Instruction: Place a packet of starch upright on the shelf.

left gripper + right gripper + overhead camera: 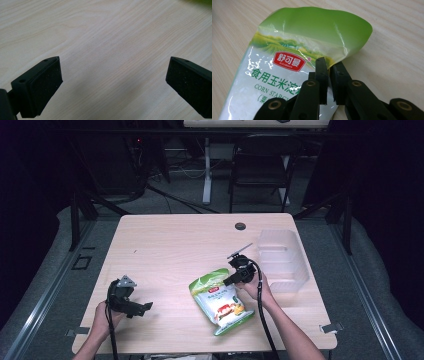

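A green and white corn starch bag lies flat on the wooden table, right of centre near the front. My right gripper is at the bag's upper right edge. In the right gripper view the bag has a curled green top, and my right gripper is shut on its side edge, the film pinched between the pads. My left gripper rests low at the table's front left, well apart from the bag. In the left gripper view my left gripper stands wide open over bare wood.
A clear plastic bin stands at the table's right edge, just beyond my right hand. A round black grommet sits near the far edge. Chairs and desk legs stand on the floor behind the table.
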`<act>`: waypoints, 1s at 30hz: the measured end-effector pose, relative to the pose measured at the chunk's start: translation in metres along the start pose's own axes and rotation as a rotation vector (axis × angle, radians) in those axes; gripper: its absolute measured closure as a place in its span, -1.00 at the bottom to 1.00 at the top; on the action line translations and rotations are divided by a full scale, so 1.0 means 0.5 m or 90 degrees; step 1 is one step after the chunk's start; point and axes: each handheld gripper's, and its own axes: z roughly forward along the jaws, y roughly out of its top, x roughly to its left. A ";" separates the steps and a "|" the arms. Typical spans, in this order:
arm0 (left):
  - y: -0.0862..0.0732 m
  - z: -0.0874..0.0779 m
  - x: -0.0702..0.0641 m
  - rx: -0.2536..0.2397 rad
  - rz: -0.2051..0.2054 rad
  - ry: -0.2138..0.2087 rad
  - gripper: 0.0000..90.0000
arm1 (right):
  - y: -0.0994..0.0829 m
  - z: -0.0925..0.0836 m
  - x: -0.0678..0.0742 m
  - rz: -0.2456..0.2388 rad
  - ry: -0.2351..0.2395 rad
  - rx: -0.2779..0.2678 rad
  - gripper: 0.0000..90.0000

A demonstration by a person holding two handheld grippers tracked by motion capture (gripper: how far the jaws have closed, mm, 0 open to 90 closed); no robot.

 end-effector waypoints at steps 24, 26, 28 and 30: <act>0.004 0.003 -0.006 0.005 0.010 0.003 -0.99 | -0.136 -0.060 0.007 0.066 -0.001 -0.072 0.81; 0.004 0.003 -0.005 0.005 0.009 0.002 -0.99 | -0.129 -0.055 -0.003 0.074 0.014 -0.067 0.72; 0.003 0.002 -0.003 0.008 0.008 0.002 -0.99 | -0.126 -0.053 -0.007 0.077 0.019 -0.068 0.65; 0.003 0.004 -0.003 0.007 0.007 0.003 -0.99 | -0.123 -0.051 -0.009 0.078 0.017 -0.068 0.59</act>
